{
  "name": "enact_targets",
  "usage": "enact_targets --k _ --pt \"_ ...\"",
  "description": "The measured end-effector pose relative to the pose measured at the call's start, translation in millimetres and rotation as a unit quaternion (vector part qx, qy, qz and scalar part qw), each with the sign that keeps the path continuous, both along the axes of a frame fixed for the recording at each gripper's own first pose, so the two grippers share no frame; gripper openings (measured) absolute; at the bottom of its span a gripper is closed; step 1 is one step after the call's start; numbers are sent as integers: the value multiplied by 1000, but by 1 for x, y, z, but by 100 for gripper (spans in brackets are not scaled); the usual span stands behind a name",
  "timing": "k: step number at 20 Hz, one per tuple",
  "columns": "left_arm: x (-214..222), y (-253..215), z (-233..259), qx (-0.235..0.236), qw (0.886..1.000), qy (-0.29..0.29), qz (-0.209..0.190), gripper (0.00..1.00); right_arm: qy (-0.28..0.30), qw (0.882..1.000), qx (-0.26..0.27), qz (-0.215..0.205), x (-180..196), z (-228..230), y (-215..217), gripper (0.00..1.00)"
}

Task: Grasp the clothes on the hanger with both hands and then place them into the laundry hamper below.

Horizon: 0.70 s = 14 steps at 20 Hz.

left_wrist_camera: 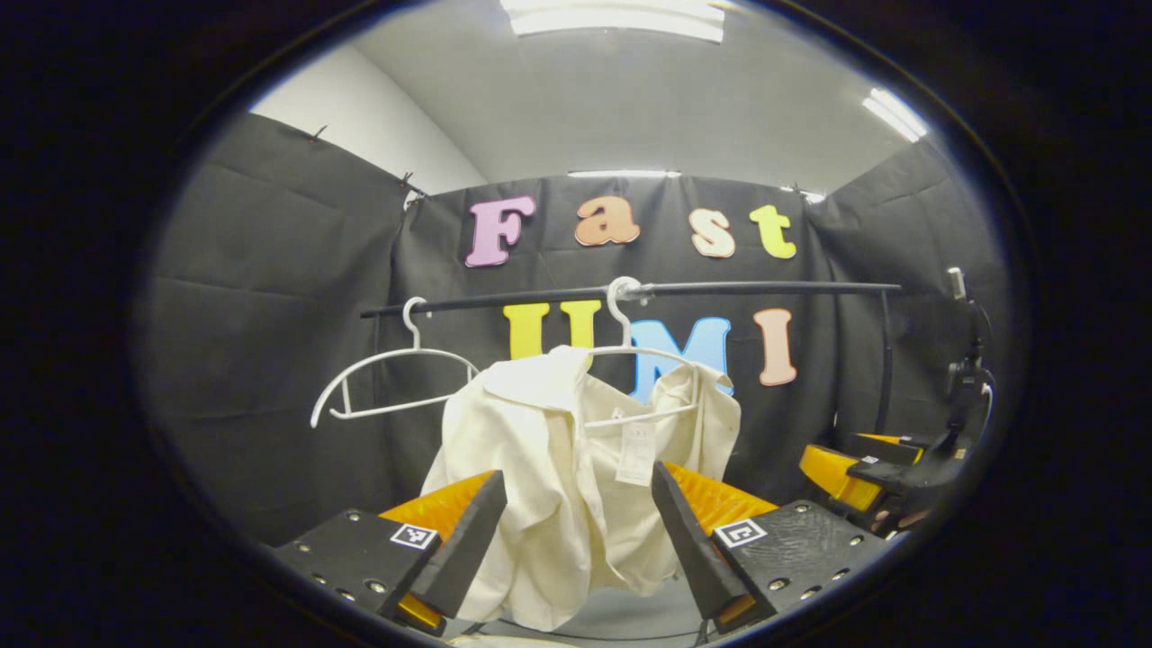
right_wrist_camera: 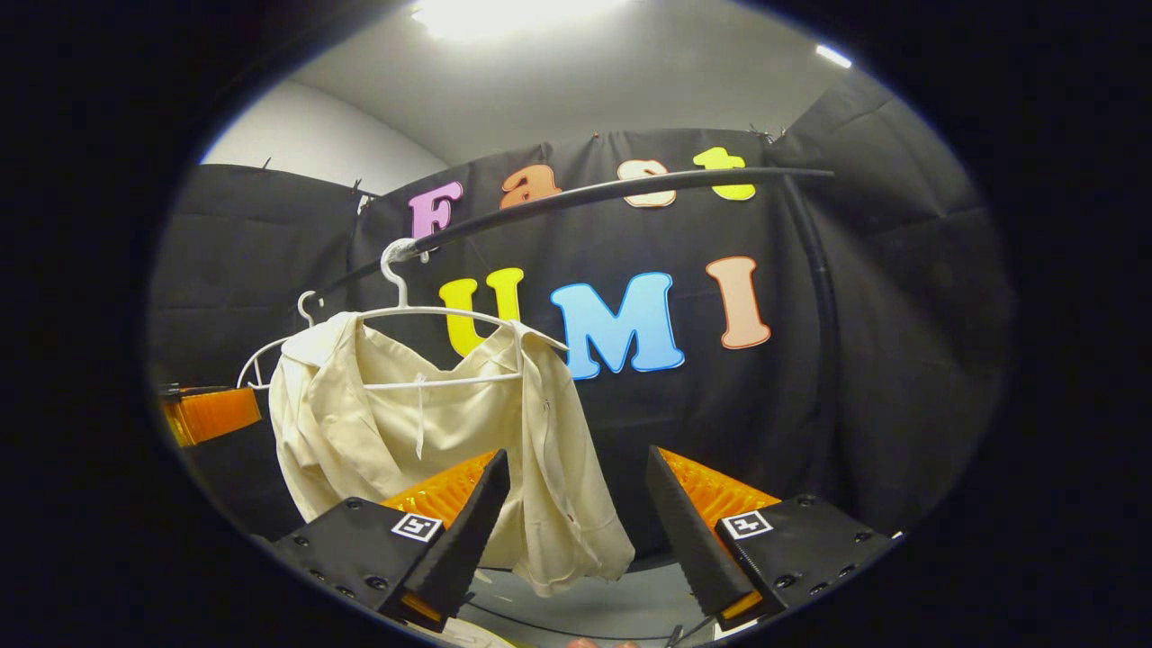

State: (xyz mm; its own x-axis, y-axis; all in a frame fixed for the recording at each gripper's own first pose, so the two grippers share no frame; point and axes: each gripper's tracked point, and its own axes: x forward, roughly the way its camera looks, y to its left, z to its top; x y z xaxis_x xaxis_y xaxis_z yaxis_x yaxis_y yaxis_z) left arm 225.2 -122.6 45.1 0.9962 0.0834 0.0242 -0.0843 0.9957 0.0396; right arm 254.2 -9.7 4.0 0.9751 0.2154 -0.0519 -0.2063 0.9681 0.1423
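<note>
Left gripper view: The cream garment is hanging at the centre of the frame on a white hanger, which is hooked over the black rail running across the middle. The garment is draping unevenly, its left shoulder bunched high. A second white hanger, empty, is hanging at left centre on the same rail. The left gripper is pointing at the lower part of the garment from the bottom of the frame; its jaws are standing spread wide, with the cloth showing in the gap beyond them and no finger pressing on it. The right gripper is showing at the lower right edge; whether it is open cannot be told here.

Right gripper view: The garment is hanging at left centre on its hanger. The right gripper is aiming at the garment's right hem from the bottom of the frame, jaws spread and gripping nothing.

Task status, judged: nothing is completed. Both grasps, the lift off the hanger and the placing into the hamper are all remaining.
</note>
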Motion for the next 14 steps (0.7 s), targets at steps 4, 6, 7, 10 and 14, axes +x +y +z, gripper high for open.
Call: enact_targets --k 4,6,7,10,14 --pt "38 -10 0 11 1000 -2 10 95 4 1000 11 23 40 -5 12 96" --pt "53 -12 -4 15 1000 3 25 96 6 999 15 34 59 -6 20 96" --pt "60 -11 -5 16 999 4 37 96 7 999 18 40 68 -8 25 96" --pt "83 -16 -20 0 998 19 57 96 15 998 27 59 92 -16 39 97" --pt "106 -11 -41 -22 996 39 74 96 17 996 37 82 120 -23 59 96"
